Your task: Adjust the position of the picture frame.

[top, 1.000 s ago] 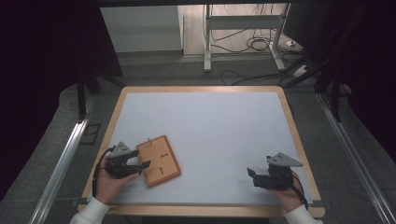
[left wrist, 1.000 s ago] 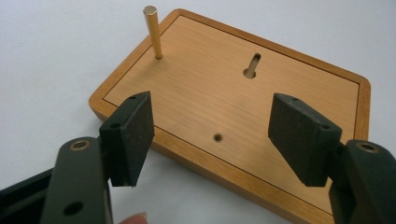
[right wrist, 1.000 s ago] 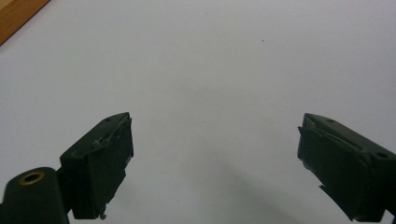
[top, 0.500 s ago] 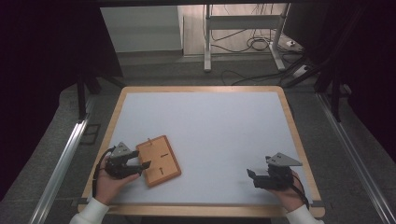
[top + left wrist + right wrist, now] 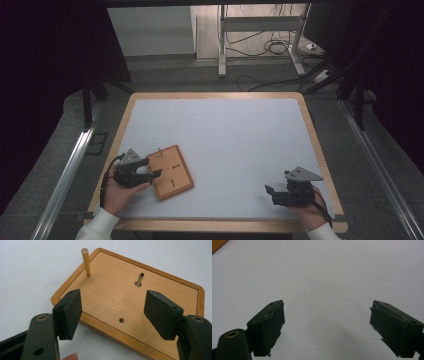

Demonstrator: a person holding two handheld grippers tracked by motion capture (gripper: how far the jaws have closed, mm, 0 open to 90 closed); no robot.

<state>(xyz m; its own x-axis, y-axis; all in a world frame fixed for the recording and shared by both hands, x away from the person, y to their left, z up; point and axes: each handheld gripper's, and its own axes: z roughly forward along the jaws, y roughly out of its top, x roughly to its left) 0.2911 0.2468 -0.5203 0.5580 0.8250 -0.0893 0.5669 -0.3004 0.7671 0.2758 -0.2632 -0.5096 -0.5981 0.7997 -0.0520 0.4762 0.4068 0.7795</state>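
Left gripper [image 5: 156,173]: held in the person's left hand [image 5: 117,192] at the near left of the table [image 5: 215,95], jaws spread wide and grasping nothing. In the left gripper view its black pads [image 5: 71,312] hang over the near edge of a wooden board [image 5: 117,287] without touching it.

Wooden board: lies flat on the white table surface, just right of the left gripper. A brass pin [image 5: 85,262] stands upright at one corner (left far corner in the left gripper view). The board's face also carries a keyhole slot [image 5: 139,280] and a small round hole [image 5: 121,320].

Right gripper [image 5: 270,192]: held in the person's right hand [image 5: 307,207] at the near right, well apart from the board. Jaws likewise spread, empty, over bare white surface.
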